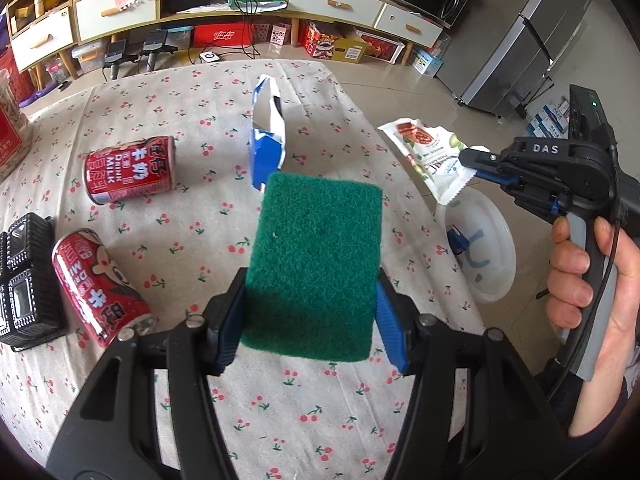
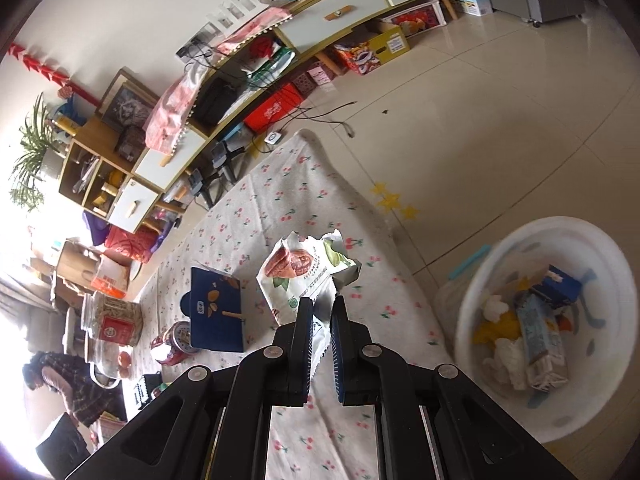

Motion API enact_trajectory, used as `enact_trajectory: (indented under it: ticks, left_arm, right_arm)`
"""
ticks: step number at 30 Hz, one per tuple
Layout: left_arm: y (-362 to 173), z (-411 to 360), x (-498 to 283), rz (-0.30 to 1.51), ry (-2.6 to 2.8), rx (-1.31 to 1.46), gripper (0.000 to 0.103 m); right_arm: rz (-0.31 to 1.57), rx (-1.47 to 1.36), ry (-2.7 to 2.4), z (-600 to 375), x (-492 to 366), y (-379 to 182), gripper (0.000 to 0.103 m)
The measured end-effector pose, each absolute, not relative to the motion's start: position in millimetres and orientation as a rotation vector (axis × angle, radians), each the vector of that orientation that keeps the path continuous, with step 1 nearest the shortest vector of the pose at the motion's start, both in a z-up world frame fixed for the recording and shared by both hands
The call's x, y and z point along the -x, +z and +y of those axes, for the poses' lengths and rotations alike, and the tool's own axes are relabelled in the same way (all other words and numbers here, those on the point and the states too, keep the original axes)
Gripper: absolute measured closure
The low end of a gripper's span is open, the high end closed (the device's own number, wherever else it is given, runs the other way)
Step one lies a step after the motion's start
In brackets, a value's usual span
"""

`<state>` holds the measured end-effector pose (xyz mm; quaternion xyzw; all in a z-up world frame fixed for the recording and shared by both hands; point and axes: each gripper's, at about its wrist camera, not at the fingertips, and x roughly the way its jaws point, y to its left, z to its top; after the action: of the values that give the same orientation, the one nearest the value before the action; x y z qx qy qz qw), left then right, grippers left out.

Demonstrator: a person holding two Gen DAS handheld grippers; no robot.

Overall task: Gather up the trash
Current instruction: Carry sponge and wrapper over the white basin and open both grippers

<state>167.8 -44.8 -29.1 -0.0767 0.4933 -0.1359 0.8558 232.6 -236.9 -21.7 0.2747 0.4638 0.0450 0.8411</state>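
Observation:
My left gripper [image 1: 310, 316] is shut on a green scouring sponge [image 1: 316, 264], held above the cherry-print tablecloth [image 1: 200, 208]. My right gripper [image 2: 322, 312] is shut on a white snack wrapper [image 2: 304, 272] with a nut picture; it also shows in the left wrist view [image 1: 428, 152], held past the table's right edge above the white trash bin [image 1: 486, 248]. The bin [image 2: 556, 248] holds several pieces of trash. An open blue snack bag [image 1: 266, 136] stands on the table. Two red milk cans lie on their sides, one [image 1: 130, 170] farther away, one [image 1: 100, 288] nearer.
A black basket [image 1: 26, 280] sits at the table's left edge. A glass jar [image 2: 112, 316] and a dark blue box [image 2: 216, 308] stand on the table. A shelf unit with drawers [image 1: 240, 0] lines the far wall. A grey fridge [image 1: 520, 40] stands at the right.

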Motion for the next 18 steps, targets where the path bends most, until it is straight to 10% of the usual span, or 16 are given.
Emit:
enact_trajectory:
  ticks: [18]
  left_arm:
    - [-34, -196, -189, 1.084, -0.547, 0.254, 0.043]
  right_arm:
    - [1.035, -0.697, -0.145, -407, -157, -26, 0.094]
